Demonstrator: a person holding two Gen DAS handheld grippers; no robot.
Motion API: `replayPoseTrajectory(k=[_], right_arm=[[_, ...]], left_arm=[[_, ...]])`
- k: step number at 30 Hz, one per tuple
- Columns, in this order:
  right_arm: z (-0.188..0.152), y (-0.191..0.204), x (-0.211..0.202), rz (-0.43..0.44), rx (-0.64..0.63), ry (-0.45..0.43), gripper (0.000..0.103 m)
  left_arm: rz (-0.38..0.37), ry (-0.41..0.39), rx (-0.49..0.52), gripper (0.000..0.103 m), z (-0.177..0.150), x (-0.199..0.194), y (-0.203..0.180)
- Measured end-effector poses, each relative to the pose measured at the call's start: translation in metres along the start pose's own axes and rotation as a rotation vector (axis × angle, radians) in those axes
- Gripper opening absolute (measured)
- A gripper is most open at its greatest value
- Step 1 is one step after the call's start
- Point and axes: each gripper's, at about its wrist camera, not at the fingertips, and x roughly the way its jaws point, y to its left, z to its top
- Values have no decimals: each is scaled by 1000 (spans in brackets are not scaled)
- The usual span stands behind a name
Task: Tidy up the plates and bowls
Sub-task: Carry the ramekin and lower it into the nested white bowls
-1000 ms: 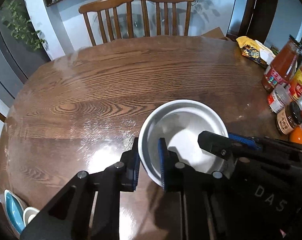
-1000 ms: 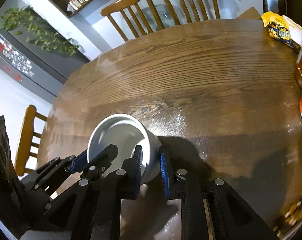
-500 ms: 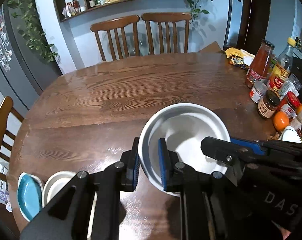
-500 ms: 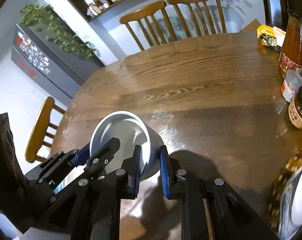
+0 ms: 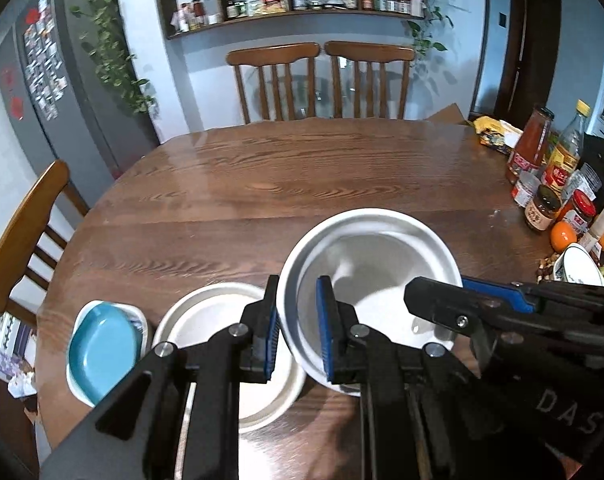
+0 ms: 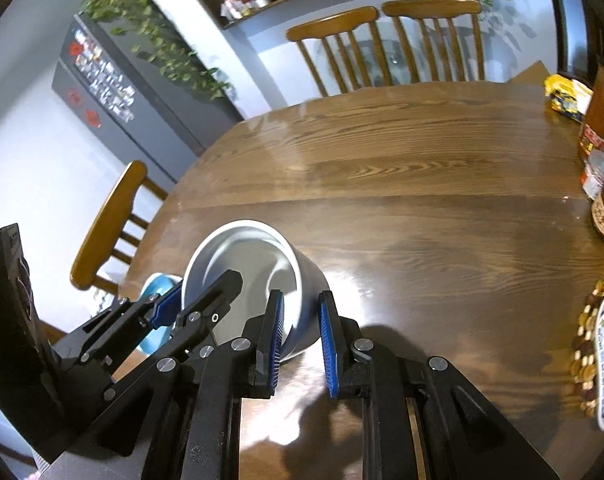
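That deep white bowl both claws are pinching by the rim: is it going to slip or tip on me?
The deep white ceramic-looking bowl seems rigid and glossy, so probably slippery under the pads. The left claw and right claw each grip only a thin rim section, so it may pivot. It looks breakable; keep it low over the brown wooden table.

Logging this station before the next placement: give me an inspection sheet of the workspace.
Surface: wooden table, glossy.
Job's things: white bowl held by its rim on both sides; white plate and blue dish lower left of it.
Clutter: sauce bottles and jars, oranges, yellow snack bag.
Grippers: left gripper and right gripper both shut on the bowl's rim.
Cables: nothing seen.
Surroundings: wooden chairs, wall shelf, fridge.
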Motion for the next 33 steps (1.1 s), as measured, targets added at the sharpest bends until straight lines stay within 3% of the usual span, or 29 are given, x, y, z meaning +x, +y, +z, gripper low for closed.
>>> replayPoseTrajectory(k=[12,33], right_arm=[[-10,56,31,26,-59,58,19],[-19,75,46,23,-48,88,19]], left_arm=[[38,38,-52,15,-19,0,52],[35,70,-37,15,-25,8,70]])
